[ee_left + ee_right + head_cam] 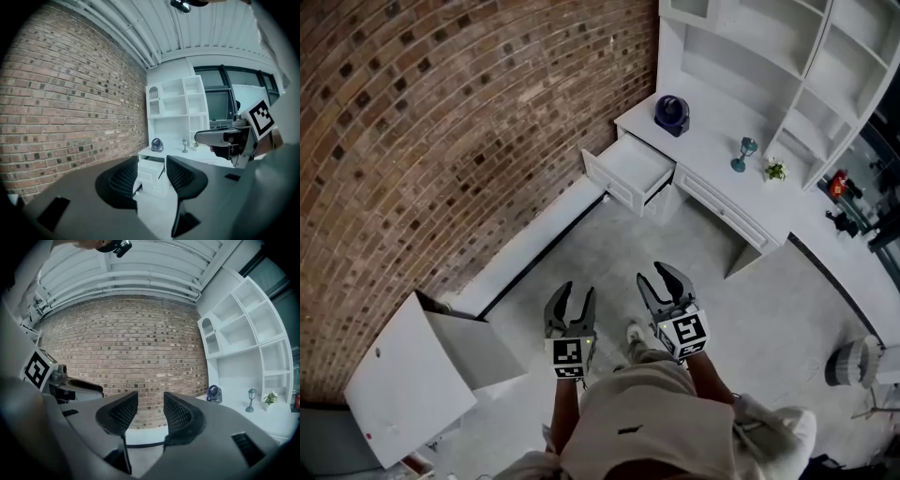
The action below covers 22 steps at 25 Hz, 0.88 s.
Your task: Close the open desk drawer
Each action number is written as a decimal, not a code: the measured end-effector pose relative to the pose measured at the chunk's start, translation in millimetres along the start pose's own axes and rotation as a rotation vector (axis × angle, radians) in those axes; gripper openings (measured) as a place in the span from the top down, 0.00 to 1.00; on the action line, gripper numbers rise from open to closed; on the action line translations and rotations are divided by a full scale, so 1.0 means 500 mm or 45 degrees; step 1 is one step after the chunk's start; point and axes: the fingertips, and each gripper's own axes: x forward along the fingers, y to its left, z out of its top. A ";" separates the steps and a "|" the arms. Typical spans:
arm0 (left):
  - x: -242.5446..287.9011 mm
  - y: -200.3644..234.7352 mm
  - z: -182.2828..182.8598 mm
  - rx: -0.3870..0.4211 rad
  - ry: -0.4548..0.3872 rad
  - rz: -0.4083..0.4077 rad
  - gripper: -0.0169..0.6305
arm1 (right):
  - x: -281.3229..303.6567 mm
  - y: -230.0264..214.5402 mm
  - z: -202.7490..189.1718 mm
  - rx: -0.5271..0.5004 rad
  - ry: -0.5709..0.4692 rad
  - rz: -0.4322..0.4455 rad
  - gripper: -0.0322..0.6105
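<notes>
Brick wall, white shelving, seemingly concrete floor.

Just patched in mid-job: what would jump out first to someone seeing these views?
The brick wall fills the left of the head view. Beside it, the white drawer stands pulled out, with a purple fan on the desktop behind it. Low in the middle, the left gripper and right gripper both hang open and empty, well short of the drawer.

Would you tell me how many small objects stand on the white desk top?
3: a purple fan nearest the brick wall; a teal ornament further along; a small potted plant just beyond it. None appear hidden.
</notes>
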 end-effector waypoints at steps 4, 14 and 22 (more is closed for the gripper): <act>0.072 0.019 0.022 -0.003 0.013 0.042 0.66 | 0.066 -0.053 0.011 0.004 0.002 0.046 0.68; 0.187 0.045 0.040 0.002 0.045 0.081 0.66 | 0.167 -0.132 0.032 0.061 0.021 0.078 0.68; 0.245 0.082 0.056 0.003 0.012 0.055 0.66 | 0.226 -0.156 0.048 0.038 0.012 0.042 0.68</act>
